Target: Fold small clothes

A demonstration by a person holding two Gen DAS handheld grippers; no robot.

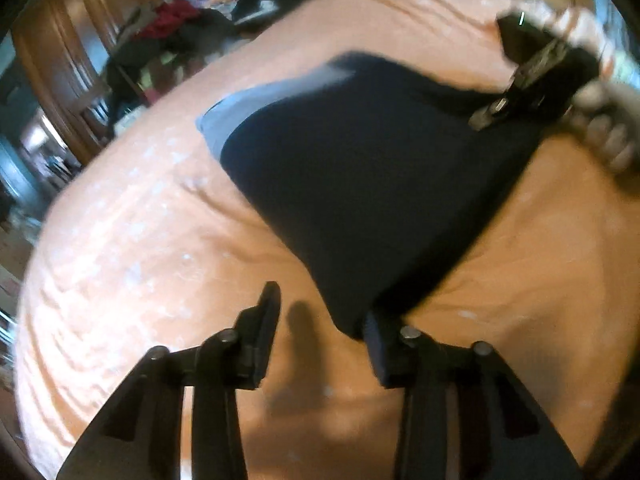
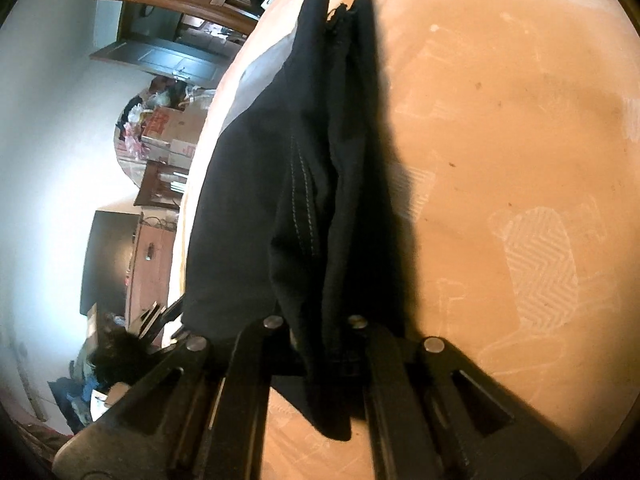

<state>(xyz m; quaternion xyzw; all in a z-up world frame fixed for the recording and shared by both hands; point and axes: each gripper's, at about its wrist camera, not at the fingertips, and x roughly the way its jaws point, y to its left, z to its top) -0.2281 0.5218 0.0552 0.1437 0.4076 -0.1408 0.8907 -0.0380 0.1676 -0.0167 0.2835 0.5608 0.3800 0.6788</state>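
1. Dark navy cloth is what you are working with: a small garment (image 1: pixel 372 184) stretched over the peach bedsheet (image 1: pixel 132 240), with a grey band (image 1: pixel 256 108) showing along its far edge.
2. Your left gripper (image 1: pixel 324 332) has its fingers spread wide. The left finger (image 1: pixel 262 328) stands over bare sheet, with its shadow falling between the two fingers.
3. The near corner of the garment reaches down to the tip of your right-hand finger (image 1: pixel 384 356) on that gripper and overlaps it. With the motion blur, you cannot tell whether the cloth rests on the finger or only passes in front of it. Nothing is pinched between the two fingers.
4. Your right gripper (image 2: pixel 316 344) has a bunched fold of the same garment (image 2: pixel 312 208) running straight between its fingers, which sit close against the cloth on both sides. A loose end hangs below the fingertips, towards the camera.
5. Ahead of those fingers the cloth rises in vertical folds, with a line of pale stitching (image 2: pixel 302 196) left of centre. To the right of the fingers lies the open sheet (image 2: pixel 520 140).
6. From the left wrist view, your right gripper (image 1: pixel 486 116) appears at the far right corner of the garment, held by a hand (image 1: pixel 600 92), with the cloth pulled up towards it.
7. Beyond the sheet's far left edge sits a pile of mixed clothes (image 1: pixel 188 28).
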